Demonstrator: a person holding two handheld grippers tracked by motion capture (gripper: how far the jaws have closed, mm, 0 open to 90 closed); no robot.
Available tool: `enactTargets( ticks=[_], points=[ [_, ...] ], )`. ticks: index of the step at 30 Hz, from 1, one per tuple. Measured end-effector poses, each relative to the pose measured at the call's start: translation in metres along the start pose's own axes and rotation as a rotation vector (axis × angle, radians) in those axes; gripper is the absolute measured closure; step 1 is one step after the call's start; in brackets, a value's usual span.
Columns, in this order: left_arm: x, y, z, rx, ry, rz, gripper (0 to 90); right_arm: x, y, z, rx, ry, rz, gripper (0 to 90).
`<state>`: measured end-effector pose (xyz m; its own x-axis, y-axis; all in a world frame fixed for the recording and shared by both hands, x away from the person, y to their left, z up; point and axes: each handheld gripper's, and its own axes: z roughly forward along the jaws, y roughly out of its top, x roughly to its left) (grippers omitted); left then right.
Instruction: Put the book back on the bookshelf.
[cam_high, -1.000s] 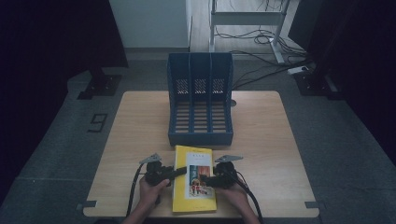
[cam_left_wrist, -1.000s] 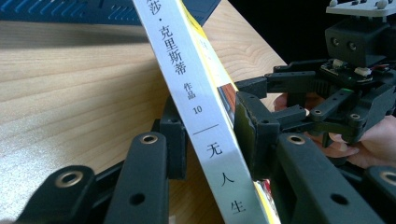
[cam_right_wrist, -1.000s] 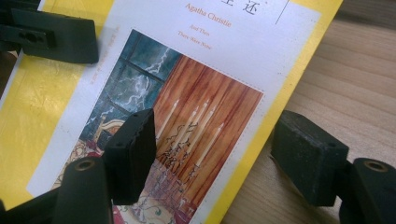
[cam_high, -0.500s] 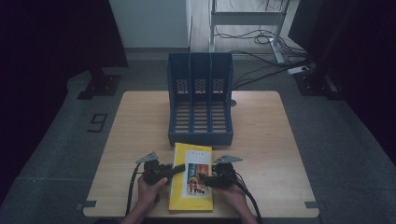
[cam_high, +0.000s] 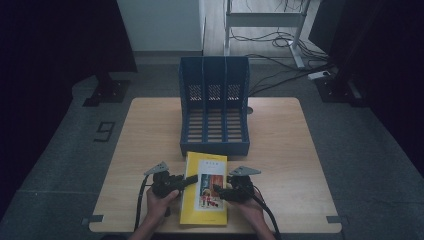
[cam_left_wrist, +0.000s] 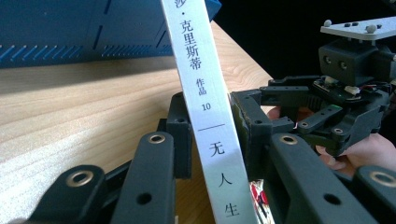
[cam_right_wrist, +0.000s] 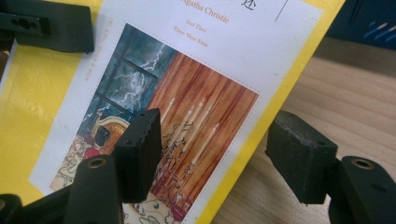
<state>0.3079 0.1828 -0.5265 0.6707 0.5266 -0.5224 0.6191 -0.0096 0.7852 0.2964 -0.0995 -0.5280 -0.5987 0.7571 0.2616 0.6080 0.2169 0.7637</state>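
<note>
Your left gripper (cam_left_wrist: 210, 140) clamps the yellow book's (cam_high: 205, 187) spine; your right gripper (cam_right_wrist: 215, 154) gapes wide, straddling its edge.

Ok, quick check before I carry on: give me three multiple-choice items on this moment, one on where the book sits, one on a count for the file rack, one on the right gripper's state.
1. Where does the yellow book lie?
A. inside the rack
B. on the table in front of the rack
C. on the floor

2. How many slots does the blue file rack have?
A. two
B. three
C. five

3. How do the right gripper jaws stand?
A. wide apart over the book's edge
C. clamped on the rack
B. shut on a pen

Answers: 1 B, the high view shows it flat on the wooden table just before the rack. 2 B, two dividers make three slots. 3 A, the right gripper view shows a clear gap between its jaws, with the cover's edge under it.
</note>
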Motion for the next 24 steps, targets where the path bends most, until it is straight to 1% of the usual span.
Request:
enactTargets(
  ticks=[5,9,11,14,17,19,22,24],
  points=[
    [-0.004,0.005,-0.002,-0.018,-0.001,0.032,71.9,0.006,0.004,-0.004,-0.025,-0.030,-0.026,35.9],
    [-0.009,0.012,-0.003,-0.030,-0.020,0.047,72.9,0.006,0.006,-0.007,-0.050,-0.038,-0.033,37.0],
    [-0.012,0.014,-0.003,-0.029,-0.015,0.064,73.0,0.006,0.008,-0.010,-0.059,-0.039,-0.041,37.9],
    [-0.013,0.017,-0.003,-0.029,-0.013,0.073,73.1,0.006,0.009,-0.013,-0.077,-0.044,-0.050,39.3],
    [-0.012,0.017,-0.002,-0.022,-0.004,0.074,72.8,0.006,0.009,-0.015,-0.083,-0.048,-0.066,39.6],
    [-0.010,0.016,-0.002,-0.017,-0.004,0.070,72.7,0.006,0.009,-0.015,-0.084,-0.043,-0.071,39.9],
    [-0.007,0.015,-0.001,-0.014,-0.027,0.054,72.7,0.005,0.009,-0.014,-0.081,-0.036,-0.074,40.0],
    [-0.007,0.014,-0.001,-0.019,-0.027,0.053,73.4,0.002,0.007,-0.012,-0.077,-0.024,-0.061,39.8]
  ],
)
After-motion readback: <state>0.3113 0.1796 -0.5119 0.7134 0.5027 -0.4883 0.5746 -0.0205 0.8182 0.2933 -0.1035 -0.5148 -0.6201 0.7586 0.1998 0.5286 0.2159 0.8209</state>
